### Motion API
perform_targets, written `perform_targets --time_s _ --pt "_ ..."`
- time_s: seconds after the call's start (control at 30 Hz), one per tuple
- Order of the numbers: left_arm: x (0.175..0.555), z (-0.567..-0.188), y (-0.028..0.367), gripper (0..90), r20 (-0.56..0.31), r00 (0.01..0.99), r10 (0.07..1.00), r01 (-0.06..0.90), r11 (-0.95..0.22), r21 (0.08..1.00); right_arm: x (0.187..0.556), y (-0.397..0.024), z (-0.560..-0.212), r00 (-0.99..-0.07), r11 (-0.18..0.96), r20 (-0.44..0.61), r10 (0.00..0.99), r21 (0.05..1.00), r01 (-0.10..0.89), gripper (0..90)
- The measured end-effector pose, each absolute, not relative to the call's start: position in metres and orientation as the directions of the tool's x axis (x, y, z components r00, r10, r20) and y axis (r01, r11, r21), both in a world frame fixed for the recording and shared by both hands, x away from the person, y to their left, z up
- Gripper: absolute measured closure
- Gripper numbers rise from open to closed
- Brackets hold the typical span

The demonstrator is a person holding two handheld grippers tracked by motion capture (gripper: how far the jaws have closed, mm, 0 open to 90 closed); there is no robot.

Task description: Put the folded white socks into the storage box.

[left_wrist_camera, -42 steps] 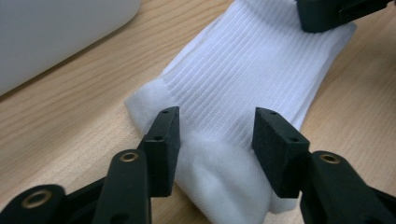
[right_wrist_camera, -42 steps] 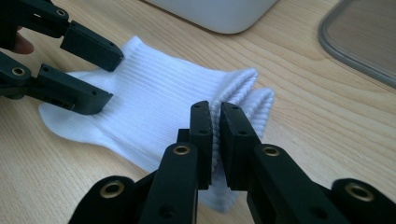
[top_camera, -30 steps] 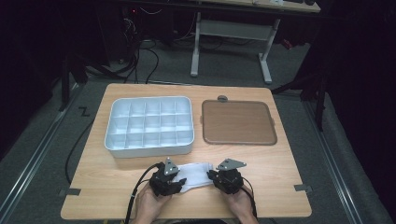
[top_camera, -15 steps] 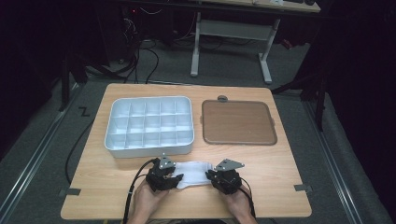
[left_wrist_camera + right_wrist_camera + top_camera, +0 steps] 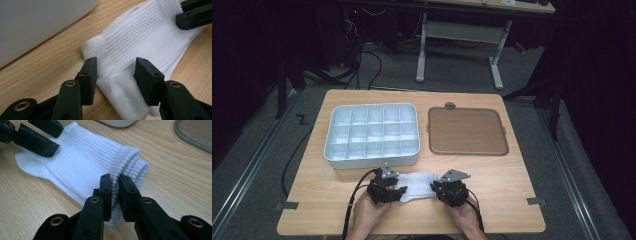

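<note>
Sock (image 5: pixel 147 37): white, ribbed. Tongs (image 5: pixel 115 195): black. Divided tray (image 5: pixel 373 134): pale grey-white. Flat lid (image 5: pixel 466 131): brown. Table (image 5: pixel 512 180): light wood grain.

A lab: cables (image 5: pixel 362 60) and desk frame (image 5: pixel 459 40) behind the table (image 5: pixel 512 190).

Compartment tray (image 5: pixel 372 135) left of flat mat (image 5: pixel 467 131), sock (image 5: pixel 419 181) before tray — seemingly folded, on table (image 5: pixel 512 185)

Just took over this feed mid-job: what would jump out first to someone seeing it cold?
A white sock lies at the table's near edge. The right gripper pinches its ribbed cuff, and the left gripper straddles the other end with jaws apart. Behind stand a white compartment tray at left and a brown mat at right.
</note>
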State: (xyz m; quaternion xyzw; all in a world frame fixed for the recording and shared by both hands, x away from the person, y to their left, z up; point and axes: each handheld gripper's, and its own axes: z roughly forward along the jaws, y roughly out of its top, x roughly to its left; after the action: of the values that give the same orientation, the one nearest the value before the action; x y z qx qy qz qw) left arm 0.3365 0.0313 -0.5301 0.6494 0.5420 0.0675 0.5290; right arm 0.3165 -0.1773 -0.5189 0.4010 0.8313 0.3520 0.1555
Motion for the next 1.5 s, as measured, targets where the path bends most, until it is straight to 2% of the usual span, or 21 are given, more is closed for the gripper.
perform_targets --time_s 0.13,0.3,0.53,0.7,0.97,1.2,1.5 --pt "0.338 -0.529 0.031 52.7 -0.508 0.376 0.775 0.647 0.173 0.743 0.319 -0.177 -0.519 -0.630 0.425 0.033 0.776 0.710 0.561 79.6" --pt "0.340 -0.521 0.034 48.5 -0.527 0.359 0.770 0.665 0.186 0.724 0.319 -0.177 -0.513 -0.630 0.419 0.050 0.775 0.705 0.572 68.9" --pt "0.354 -0.513 0.039 43.1 -0.589 0.309 0.747 0.672 0.266 0.691 0.312 -0.172 -0.500 -0.634 0.413 0.017 0.773 0.745 0.524 68.0" --pt "0.365 -0.518 0.037 42.1 -0.607 0.271 0.747 0.687 0.291 0.665 0.309 -0.167 -0.491 -0.657 0.408 0.022 0.754 0.769 0.493 74.0" --pt "0.371 -0.524 0.035 42.6 -0.604 0.250 0.757 0.692 0.297 0.658 0.316 -0.149 -0.507 -0.693 0.431 0.068 0.718 0.738 0.519 82.2" --pt "0.372 -0.526 0.035 47.0 -0.598 0.257 0.760 0.687 0.291 0.666 0.320 -0.134 -0.517 -0.708 0.451 0.070 0.703 0.725 0.520 84.5" --pt "0.372 -0.526 0.034 60.4 -0.610 0.273 0.744 0.702 0.280 0.655 0.319 -0.132 -0.523 -0.709 0.467 0.053 0.704 0.717 0.517 86.3"
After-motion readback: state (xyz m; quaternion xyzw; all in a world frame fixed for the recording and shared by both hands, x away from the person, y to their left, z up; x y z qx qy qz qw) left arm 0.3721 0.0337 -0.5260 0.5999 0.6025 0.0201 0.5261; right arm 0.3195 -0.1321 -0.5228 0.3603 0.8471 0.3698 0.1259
